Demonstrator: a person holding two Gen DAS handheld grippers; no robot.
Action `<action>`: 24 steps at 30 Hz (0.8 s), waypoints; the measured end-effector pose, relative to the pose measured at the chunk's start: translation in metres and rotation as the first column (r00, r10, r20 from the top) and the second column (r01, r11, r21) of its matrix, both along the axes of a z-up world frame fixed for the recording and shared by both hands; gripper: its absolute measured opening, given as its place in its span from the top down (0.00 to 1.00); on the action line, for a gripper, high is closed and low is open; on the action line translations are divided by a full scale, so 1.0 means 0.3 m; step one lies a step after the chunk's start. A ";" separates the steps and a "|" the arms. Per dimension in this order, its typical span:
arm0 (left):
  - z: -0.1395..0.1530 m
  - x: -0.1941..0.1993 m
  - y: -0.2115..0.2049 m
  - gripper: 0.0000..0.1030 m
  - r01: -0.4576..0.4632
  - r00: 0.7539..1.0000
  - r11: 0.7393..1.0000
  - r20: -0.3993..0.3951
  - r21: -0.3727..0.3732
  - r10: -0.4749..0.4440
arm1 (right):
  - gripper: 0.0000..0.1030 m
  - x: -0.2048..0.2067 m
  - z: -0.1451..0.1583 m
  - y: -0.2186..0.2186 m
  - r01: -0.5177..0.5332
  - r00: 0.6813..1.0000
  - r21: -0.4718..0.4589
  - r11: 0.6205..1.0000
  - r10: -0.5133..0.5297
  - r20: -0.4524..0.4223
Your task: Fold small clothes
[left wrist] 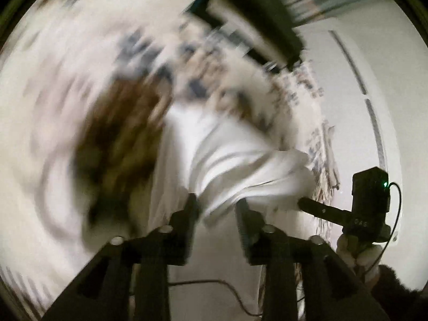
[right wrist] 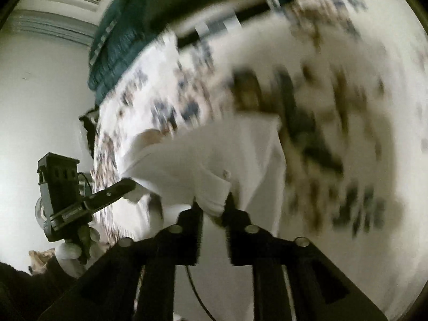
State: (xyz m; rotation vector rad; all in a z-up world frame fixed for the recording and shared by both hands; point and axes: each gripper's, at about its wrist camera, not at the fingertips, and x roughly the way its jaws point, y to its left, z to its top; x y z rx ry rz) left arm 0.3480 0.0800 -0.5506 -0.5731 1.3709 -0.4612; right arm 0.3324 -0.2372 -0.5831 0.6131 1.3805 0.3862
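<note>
A small white garment point(left wrist: 227, 155) lies on a patterned cover point(left wrist: 80, 53), heavily blurred by motion. My left gripper point(left wrist: 218, 204) stands over its near edge with the jaws apart; a fold of white cloth sits between the fingers without being pinched. In the right wrist view the same white garment point(right wrist: 214, 155), with a button showing, reaches up between the fingers of my right gripper point(right wrist: 214, 204), whose jaws also stand apart. Each view shows the other gripper from the side at the garment's corner: the right gripper point(left wrist: 306, 203) and the left gripper point(right wrist: 128, 184).
The cover point(right wrist: 347, 53) has blue and brown marks. A blurred brown patch point(left wrist: 120, 147) lies left of the garment. A teal blanket point(right wrist: 115, 40) and a dark object point(left wrist: 254, 13) sit at the far end. A white wall point(right wrist: 40, 93) runs alongside. Gloved hands point(right wrist: 69, 251) hold the grippers.
</note>
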 end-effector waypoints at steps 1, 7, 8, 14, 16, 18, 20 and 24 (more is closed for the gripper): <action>-0.011 -0.048 0.027 0.62 -0.023 0.999 1.000 -0.028 -0.018 0.023 | 0.68 -0.043 -0.030 -0.011 0.004 0.999 0.001 1.000 -0.004 -0.043; -0.037 -0.154 0.125 0.53 -0.141 0.985 0.990 -0.102 -0.033 0.137 | 0.48 -0.172 -0.088 -0.076 0.087 0.988 0.023 0.996 -0.084 -0.129; -0.037 -0.142 0.128 0.52 -0.160 0.983 0.987 -0.096 -0.018 0.157 | 0.48 -0.173 -0.093 -0.083 0.103 0.987 0.024 0.994 -0.099 -0.130; -0.136 0.012 0.093 0.52 -0.205 0.971 0.978 -0.114 0.043 0.209 | 0.47 -0.115 -0.130 -0.090 0.246 0.954 0.038 0.969 -0.235 -0.184; -0.175 0.051 0.072 0.52 -0.208 0.968 0.977 -0.137 0.037 0.211 | 0.47 -0.094 -0.149 -0.078 0.281 0.942 0.041 0.959 -0.268 -0.201; -0.189 0.059 0.043 0.52 -0.182 0.972 0.980 -0.133 0.081 0.191 | 0.47 -0.073 -0.169 -0.050 0.285 0.937 0.009 0.958 -0.277 -0.211; -0.188 0.041 0.004 0.52 -0.118 0.984 0.981 -0.118 0.152 0.136 | 0.47 -0.066 -0.194 -0.004 0.234 0.944 -0.050 0.971 -0.239 -0.228; -0.193 -0.063 -0.035 0.52 -0.009 0.987 0.973 -0.152 0.231 0.045 | 0.47 -0.144 -0.222 0.062 0.074 0.951 -0.164 0.984 -0.119 -0.284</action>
